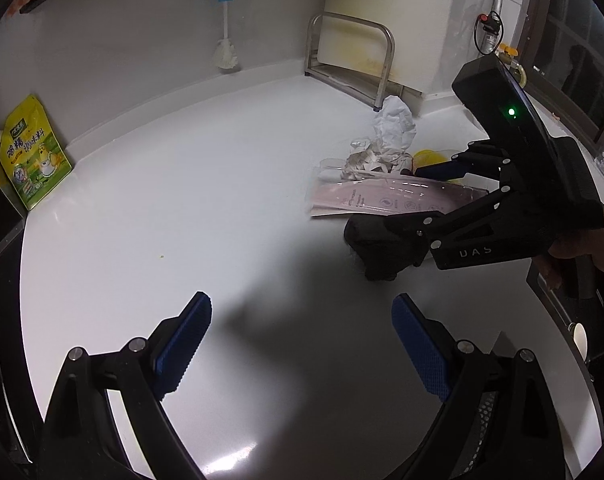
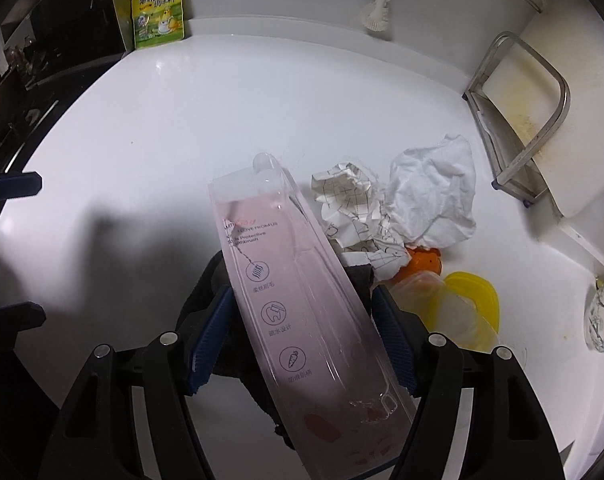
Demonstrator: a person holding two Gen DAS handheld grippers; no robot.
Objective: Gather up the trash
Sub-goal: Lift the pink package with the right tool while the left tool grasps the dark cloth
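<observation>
A pile of trash lies on the white counter [image 1: 150,208]. It holds a pink clear toothbrush package [image 2: 298,304], a crumpled white tissue [image 2: 434,196], crumpled printed paper [image 2: 350,204], a black cloth [image 1: 378,248], a clear container with a yellow lid [image 2: 474,296] and an orange piece [image 2: 424,260]. My right gripper [image 2: 302,328] is open, its blue pads on either side of the package and above the black cloth. In the left wrist view the right gripper [image 1: 422,200] reaches into the pile. My left gripper [image 1: 302,336] is open and empty over bare counter.
A yellow-green seasoning pouch [image 1: 32,156] leans at the back left corner. A white brush [image 1: 226,52] hangs on the back wall. A metal rack with a stained cutting board [image 1: 354,60] stands behind the pile. A small patterned dish [image 2: 602,316] sits at the right edge.
</observation>
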